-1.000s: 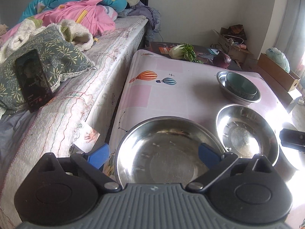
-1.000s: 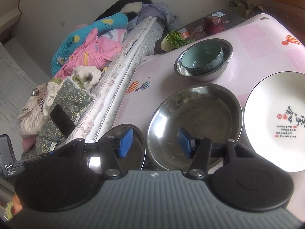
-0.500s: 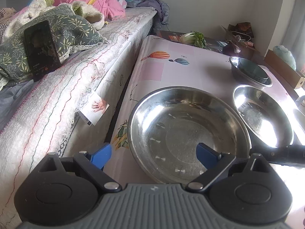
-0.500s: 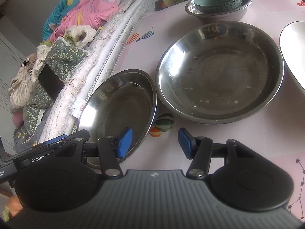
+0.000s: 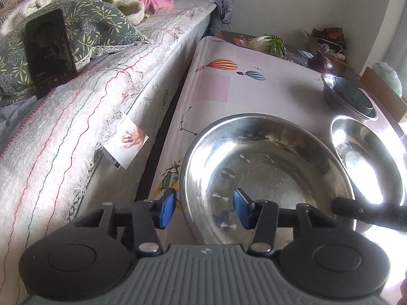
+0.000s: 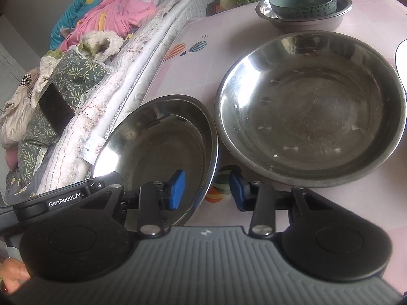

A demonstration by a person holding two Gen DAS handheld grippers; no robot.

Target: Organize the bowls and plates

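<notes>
Shiny steel is what I am working with. The wide round steel pan (image 5: 264,178) sits on the pink table (image 5: 216,89), close to the bed side. My left gripper (image 5: 204,204) straddles its near left rim, one blue pad outside, one inside, and the jaws have just been closing. My right gripper (image 6: 207,190) straddles the same pan's (image 6: 162,152) right rim, also just closing. Neither pair of pads presses the metal yet. I think the pan is light, stiff and slippery, so pinching the thin rim on both sides is best. The bigger steel pan (image 6: 310,117) sits just beside it.
</notes>
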